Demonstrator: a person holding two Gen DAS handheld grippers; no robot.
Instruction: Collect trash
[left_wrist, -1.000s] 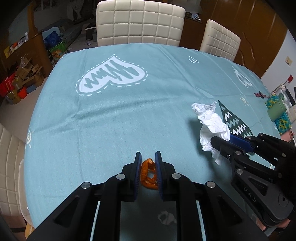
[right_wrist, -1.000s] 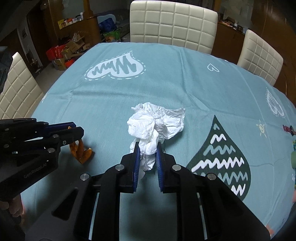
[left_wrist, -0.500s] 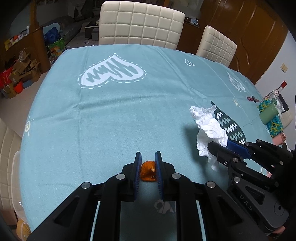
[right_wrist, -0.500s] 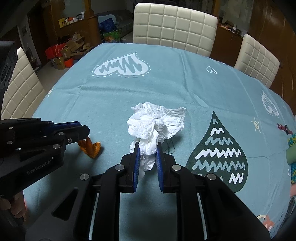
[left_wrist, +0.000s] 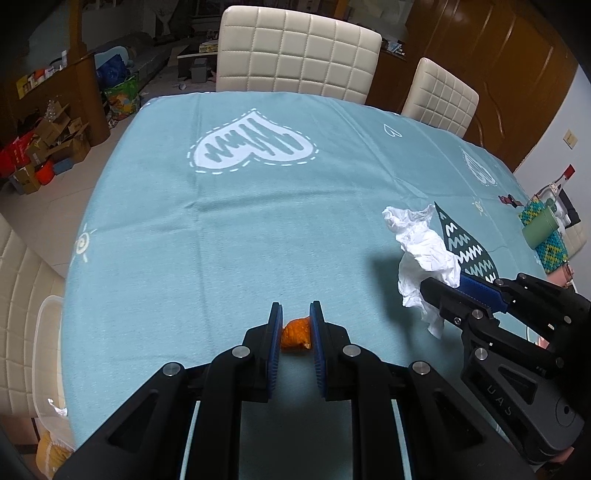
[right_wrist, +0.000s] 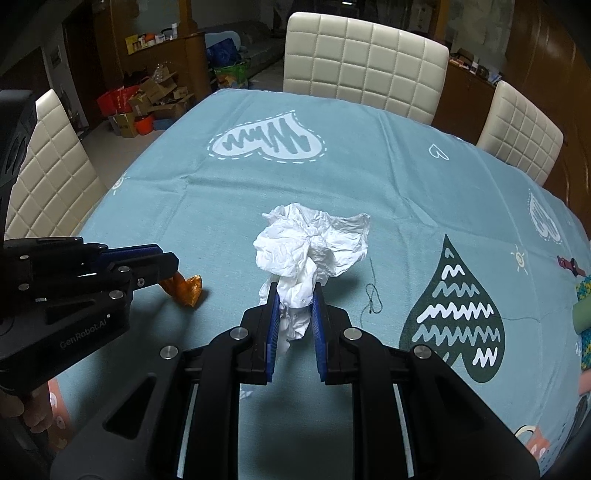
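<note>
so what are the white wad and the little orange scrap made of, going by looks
White wad: looks like thin tissue or paper napkin, matte, with sharp crumpled creases. Orange scrap: probably thin plastic or foil wrapper, since it is glossy, slightly translucent and finely crinkled; it could also be peel, the look leaves that open.

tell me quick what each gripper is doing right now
Left gripper: shut on the orange wrapper.
Right gripper: shut on the white tissue.

A home dining room: cream quilted chairs (left_wrist: 299, 48) at twelve o'clock ring a table under a teal printed tablecloth (left_wrist: 221, 236). Household clutter (cardboard boxes (right_wrist: 155, 96), bags) sits at ten o'clock.
</note>
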